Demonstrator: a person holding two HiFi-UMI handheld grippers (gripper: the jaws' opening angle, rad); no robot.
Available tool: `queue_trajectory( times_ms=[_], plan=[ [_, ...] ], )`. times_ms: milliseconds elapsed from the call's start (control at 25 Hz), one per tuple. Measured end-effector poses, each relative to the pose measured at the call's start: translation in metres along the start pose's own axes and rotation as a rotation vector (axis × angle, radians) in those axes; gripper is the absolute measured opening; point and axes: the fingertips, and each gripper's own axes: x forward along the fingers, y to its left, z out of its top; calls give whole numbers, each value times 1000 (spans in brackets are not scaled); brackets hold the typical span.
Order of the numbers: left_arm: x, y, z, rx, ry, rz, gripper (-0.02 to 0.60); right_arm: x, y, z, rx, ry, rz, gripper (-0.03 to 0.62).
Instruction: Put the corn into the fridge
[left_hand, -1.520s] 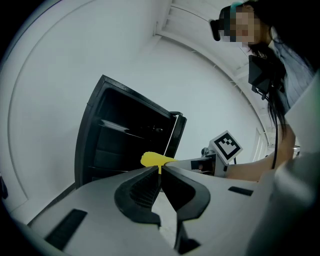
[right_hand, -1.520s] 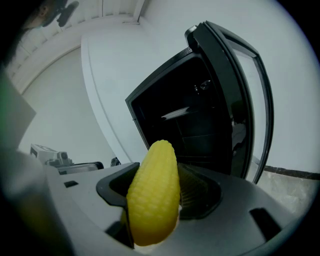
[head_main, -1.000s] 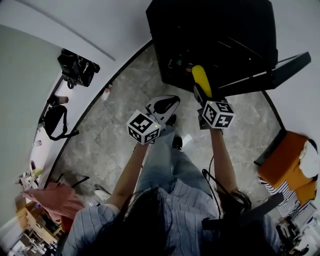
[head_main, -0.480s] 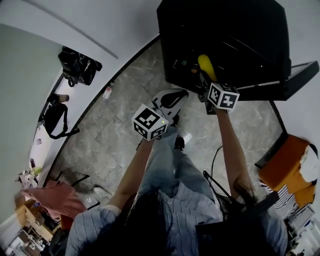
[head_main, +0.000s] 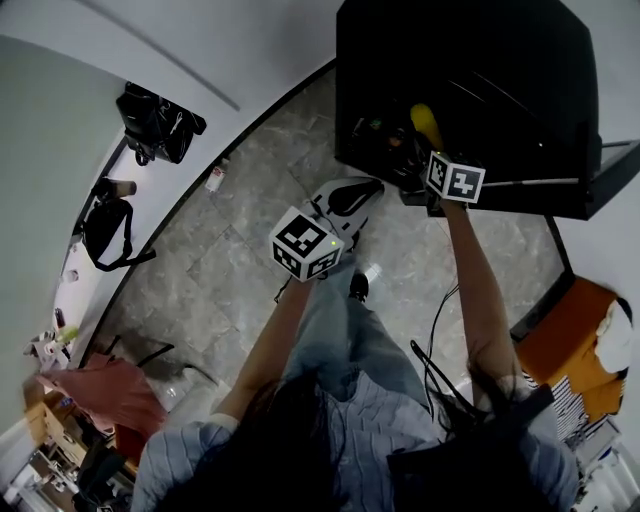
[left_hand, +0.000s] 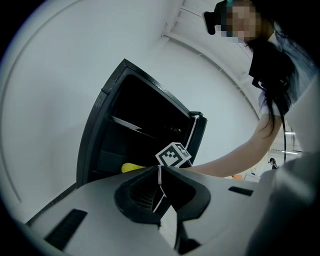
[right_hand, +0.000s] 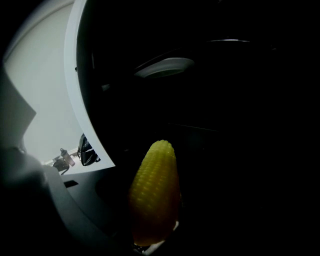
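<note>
A grey stone floor (head_main: 230, 250) runs up to a black fridge (head_main: 480, 60) whose door stands open. The left hand-held gripper (head_main: 345, 197) has its jaws together on nothing, just outside the fridge. The right hand-held gripper (head_main: 420, 165) clamps the corn (right_hand: 155, 195), tip forward, inside the dark interior, probably at a lower shelf.

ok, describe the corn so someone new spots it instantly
Find the black fridge, door open, by the white wall. In its dark opening the right claw grips the corn: a tapered yellow cob, tip pointing inward, the only yellow thing there.
</note>
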Motion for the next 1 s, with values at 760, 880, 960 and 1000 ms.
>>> queue_trajectory(
  times_ms=[760,880,960,1000],
  plan=[
    [3,9,-17,-22,34,-6,12,42,-28,9,-91,73,-60,250],
    [0,13,-21,-27,37,0,11,46,-28,19,-99,41,-50,250],
    [-1,15,-24,-37,37,6,12,49,-27,23,-106,31,-47,250],
    [-1,16,-25,-42,36,7,11,51,-27,24,-112,32,-47,250]
  ],
)
